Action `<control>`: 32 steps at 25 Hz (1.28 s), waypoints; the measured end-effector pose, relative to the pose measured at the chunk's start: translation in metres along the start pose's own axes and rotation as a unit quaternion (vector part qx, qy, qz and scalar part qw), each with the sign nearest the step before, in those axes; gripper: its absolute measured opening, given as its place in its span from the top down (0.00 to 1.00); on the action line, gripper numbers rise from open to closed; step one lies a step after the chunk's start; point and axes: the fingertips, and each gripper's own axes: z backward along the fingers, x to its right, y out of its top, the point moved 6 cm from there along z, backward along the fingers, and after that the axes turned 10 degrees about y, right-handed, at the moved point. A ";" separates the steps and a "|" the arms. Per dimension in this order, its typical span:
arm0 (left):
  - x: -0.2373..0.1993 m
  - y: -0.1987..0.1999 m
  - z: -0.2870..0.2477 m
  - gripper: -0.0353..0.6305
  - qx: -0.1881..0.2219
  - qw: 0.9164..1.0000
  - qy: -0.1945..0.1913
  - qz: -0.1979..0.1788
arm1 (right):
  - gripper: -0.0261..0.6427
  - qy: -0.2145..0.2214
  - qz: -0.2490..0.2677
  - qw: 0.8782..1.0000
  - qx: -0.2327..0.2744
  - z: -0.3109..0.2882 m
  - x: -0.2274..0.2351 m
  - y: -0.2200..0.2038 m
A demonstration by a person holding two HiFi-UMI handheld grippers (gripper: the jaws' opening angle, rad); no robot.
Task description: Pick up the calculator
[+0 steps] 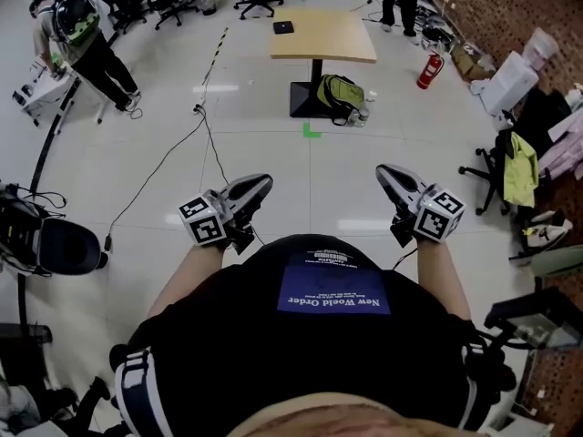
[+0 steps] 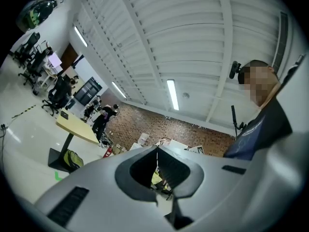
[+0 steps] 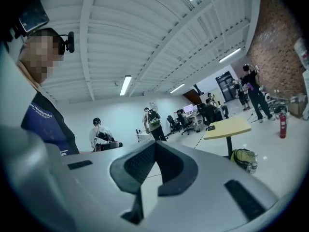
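A small dark flat thing, probably the calculator (image 1: 283,27), lies on the far left corner of a yellow pedestal table (image 1: 328,39) several steps ahead. It is also in the right gripper view, calculator (image 3: 211,127) on table (image 3: 231,127). I hold both grippers close to my chest, far from the table. My left gripper (image 1: 264,182) points forward with its jaws together and nothing between them, as the left gripper (image 2: 157,150) view confirms. My right gripper (image 1: 383,169) is likewise shut and empty, its tips meeting in the right gripper (image 3: 155,144) view.
A green backpack (image 1: 339,92) and bottles sit at the table's base, with a green tape mark (image 1: 311,132) in front. A cable (image 1: 164,167) runs across the floor at left. A fire extinguisher (image 1: 428,71), a clothes-draped chair (image 1: 517,173) and a person (image 1: 84,36) stand around.
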 end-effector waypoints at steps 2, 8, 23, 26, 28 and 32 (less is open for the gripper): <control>-0.028 0.018 0.008 0.94 -0.002 1.000 0.000 0.003 | 0.98 -0.004 -0.004 1.000 0.004 -0.030 0.006 0.005; -0.088 0.039 0.006 0.94 -0.008 1.000 -0.003 0.023 | 0.98 -0.015 -0.012 1.000 -0.007 -0.081 0.034 0.008; -0.169 0.080 -0.143 0.94 0.033 0.997 0.064 0.017 | 0.98 0.075 -0.008 0.997 -0.030 -0.131 0.241 0.072; -0.179 0.092 -0.184 0.94 0.048 0.996 0.078 0.011 | 0.98 0.104 0.003 0.994 -0.035 -0.137 0.286 0.098; -0.186 0.098 -0.210 0.94 0.057 0.995 0.085 0.009 | 0.98 0.117 0.005 0.992 -0.035 -0.139 0.314 0.110; -0.202 0.107 -0.248 0.94 0.055 0.995 0.088 0.007 | 0.98 0.127 -0.002 0.991 -0.037 -0.148 0.360 0.120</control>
